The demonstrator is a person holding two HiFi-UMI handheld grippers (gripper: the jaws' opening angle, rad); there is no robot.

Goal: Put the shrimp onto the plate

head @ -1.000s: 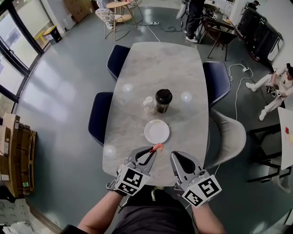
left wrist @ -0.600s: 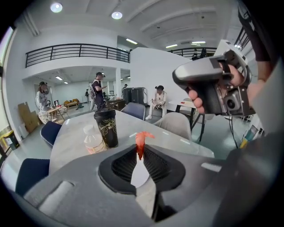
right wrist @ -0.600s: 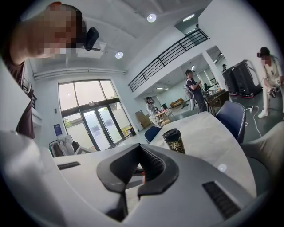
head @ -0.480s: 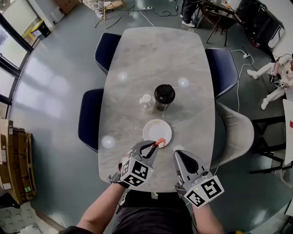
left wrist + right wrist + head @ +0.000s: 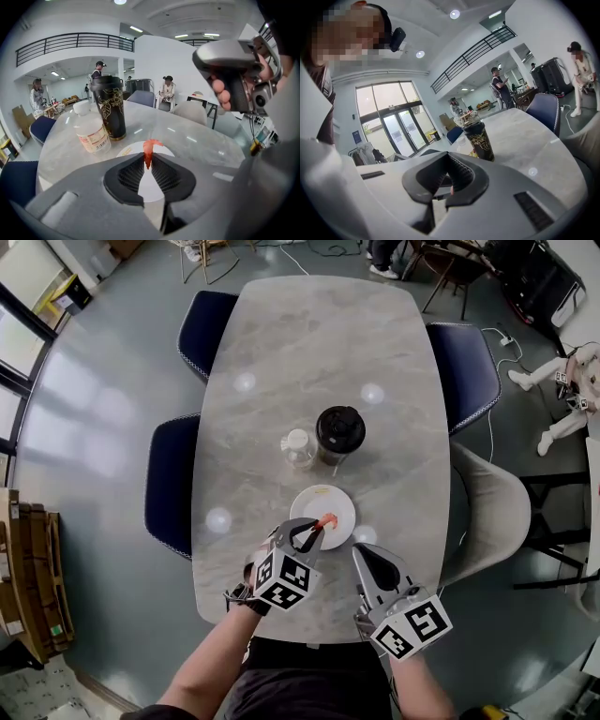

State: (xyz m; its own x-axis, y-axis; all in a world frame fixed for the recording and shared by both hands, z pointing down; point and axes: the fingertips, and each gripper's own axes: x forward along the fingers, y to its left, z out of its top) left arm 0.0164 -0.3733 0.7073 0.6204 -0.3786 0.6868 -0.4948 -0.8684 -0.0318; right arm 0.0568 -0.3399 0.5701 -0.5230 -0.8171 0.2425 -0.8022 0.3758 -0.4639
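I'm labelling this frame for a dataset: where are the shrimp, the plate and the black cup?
shrimp (image 5: 148,150), left gripper view, on its orange body.
plate (image 5: 330,497), head view, on the bare white middle.
black cup (image 5: 339,427), head view, on its dark lid.

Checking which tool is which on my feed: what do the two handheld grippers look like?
The left gripper and right gripper match: grey plastic bodies, black ribbed jaw linings, each carrying a white cube with black square markers. No cables show. The person wears a dark top.
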